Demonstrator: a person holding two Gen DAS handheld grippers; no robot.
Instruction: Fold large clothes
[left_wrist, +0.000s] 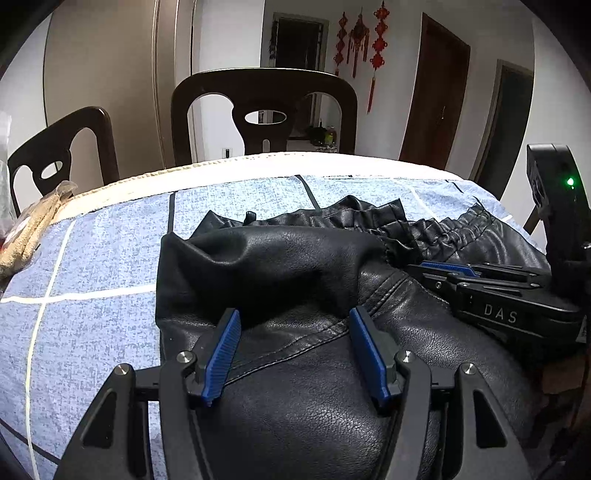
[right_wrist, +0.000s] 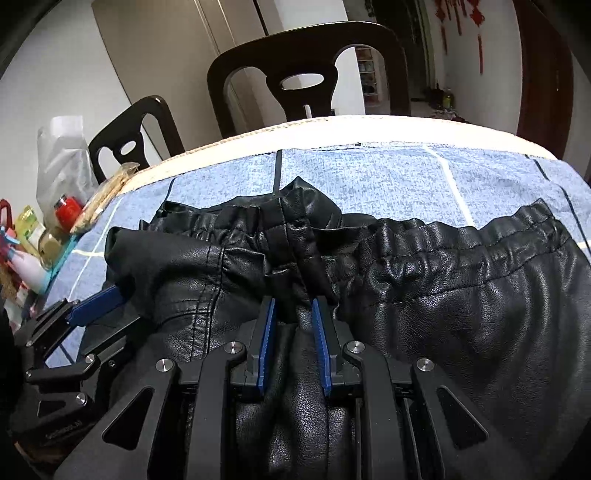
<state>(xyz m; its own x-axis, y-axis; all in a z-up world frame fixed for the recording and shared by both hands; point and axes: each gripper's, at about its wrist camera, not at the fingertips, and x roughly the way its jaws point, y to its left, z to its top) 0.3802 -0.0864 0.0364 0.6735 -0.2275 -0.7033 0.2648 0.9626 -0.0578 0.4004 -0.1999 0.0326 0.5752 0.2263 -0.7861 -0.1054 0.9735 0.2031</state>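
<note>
A black leather garment (left_wrist: 295, 258) with an elastic waistband (right_wrist: 480, 236) lies crumpled on the blue checked cloth (left_wrist: 92, 258) that covers the table. My left gripper (left_wrist: 295, 332) stands open low over the garment's left part; its blue pads (left_wrist: 225, 347) straddle a seam without pressing on it. My right gripper (right_wrist: 294, 317) is shut on a bunched ridge of leather just below the waistband. In the left wrist view the right gripper (left_wrist: 443, 271) lies on the garment to the right. The right wrist view shows the left gripper's blue pad (right_wrist: 99, 301) at the garment's left edge.
Two dark wooden chairs (left_wrist: 266, 107) (left_wrist: 62, 147) stand behind the table's far edge (left_wrist: 258, 162). A snack packet (left_wrist: 33, 225) lies at the left edge. Bottles, a red-capped jar (right_wrist: 66, 210) and a clear plastic bag (right_wrist: 62, 158) crowd the left end.
</note>
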